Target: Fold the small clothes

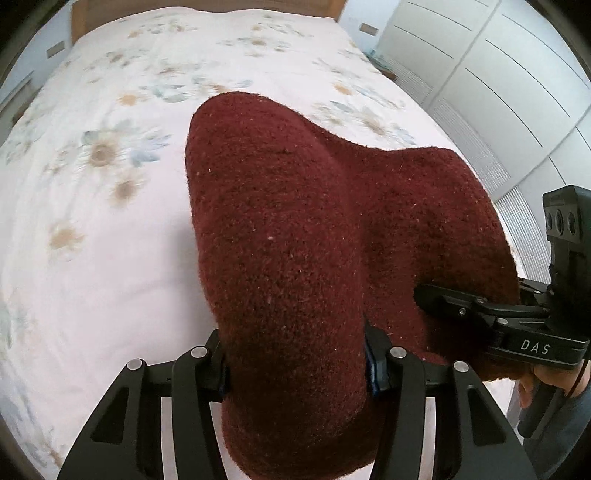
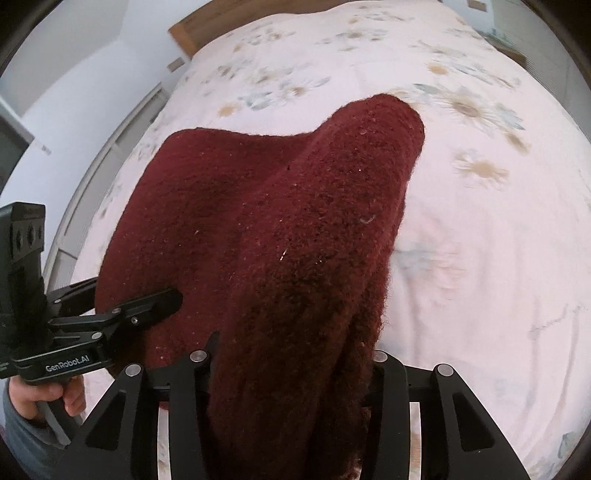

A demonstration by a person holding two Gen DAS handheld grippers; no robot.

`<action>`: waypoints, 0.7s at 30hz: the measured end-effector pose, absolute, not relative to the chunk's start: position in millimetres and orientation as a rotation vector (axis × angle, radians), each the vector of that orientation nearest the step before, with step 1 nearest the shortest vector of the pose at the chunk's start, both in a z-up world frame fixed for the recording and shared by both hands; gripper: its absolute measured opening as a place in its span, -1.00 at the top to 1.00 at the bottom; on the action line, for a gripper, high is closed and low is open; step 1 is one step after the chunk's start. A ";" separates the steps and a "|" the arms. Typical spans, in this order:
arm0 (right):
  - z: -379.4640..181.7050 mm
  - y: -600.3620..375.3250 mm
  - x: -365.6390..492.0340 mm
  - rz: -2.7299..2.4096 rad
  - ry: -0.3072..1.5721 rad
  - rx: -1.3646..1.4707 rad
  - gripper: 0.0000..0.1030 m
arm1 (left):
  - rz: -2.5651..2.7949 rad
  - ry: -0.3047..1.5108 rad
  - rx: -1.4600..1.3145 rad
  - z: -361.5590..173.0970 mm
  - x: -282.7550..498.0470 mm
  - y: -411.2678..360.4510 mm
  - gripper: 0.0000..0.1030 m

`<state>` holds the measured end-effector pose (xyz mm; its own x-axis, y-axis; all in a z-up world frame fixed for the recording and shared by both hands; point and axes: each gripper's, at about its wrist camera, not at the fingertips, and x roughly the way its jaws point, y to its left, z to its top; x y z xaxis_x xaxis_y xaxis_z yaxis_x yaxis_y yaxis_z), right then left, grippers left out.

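Observation:
A dark red fuzzy knitted garment (image 1: 280,221) hangs lifted above a bed with a pale floral cover (image 1: 92,258). At the bottom of the left wrist view my left gripper (image 1: 297,369) is shut on one bunched end of it, and the cloth fills the gap between the fingers. My right gripper (image 1: 458,295) pinches the other end at the right edge. In the right wrist view the right gripper (image 2: 291,369) clamps the garment (image 2: 280,221), which drapes forward over the bed cover (image 2: 480,258). The left gripper (image 2: 133,291) grips its left edge there. The fingertips are hidden by cloth.
A wooden headboard (image 2: 192,29) stands at the far end of the bed. White wardrobe doors (image 1: 498,74) run along the bed's right side. A person's hand (image 2: 37,391) in a grey sleeve holds the left gripper's handle.

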<state>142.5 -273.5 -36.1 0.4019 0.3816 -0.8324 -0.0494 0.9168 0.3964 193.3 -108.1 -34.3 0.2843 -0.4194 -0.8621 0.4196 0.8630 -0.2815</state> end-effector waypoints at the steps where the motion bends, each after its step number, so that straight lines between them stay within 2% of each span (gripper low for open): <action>1: -40.2 -266.9 145.8 0.280 1.136 0.329 0.11 | -0.549 1.156 0.001 -37.4 193.1 -100.0 0.09; 8: -105.8 -234.7 149.7 0.259 1.265 0.348 -0.02 | -0.456 1.235 -0.003 -103.3 187.8 -70.7 0.01; 12: -106.3 -243.2 144.0 0.250 1.257 0.343 -0.17 | -0.437 1.222 -0.070 -121.0 189.1 -61.5 -0.28; 14: -103.7 -245.3 143.3 0.217 1.261 0.302 -0.54 | -0.430 1.231 -0.075 -122.9 182.8 -57.1 -0.39; 16: -100.6 -246.7 139.7 0.201 1.243 0.260 -0.58 | -0.409 1.242 -0.071 -123.4 181.4 -55.2 -0.53; 18: -96.9 -245.9 136.7 0.199 1.231 0.249 -0.58 | -0.386 1.255 -0.078 -123.1 183.0 -57.0 -0.55; 21: -84.5 -242.9 126.2 0.180 1.206 0.222 -0.60 | -0.347 1.264 -0.054 -118.9 179.8 -69.9 -0.82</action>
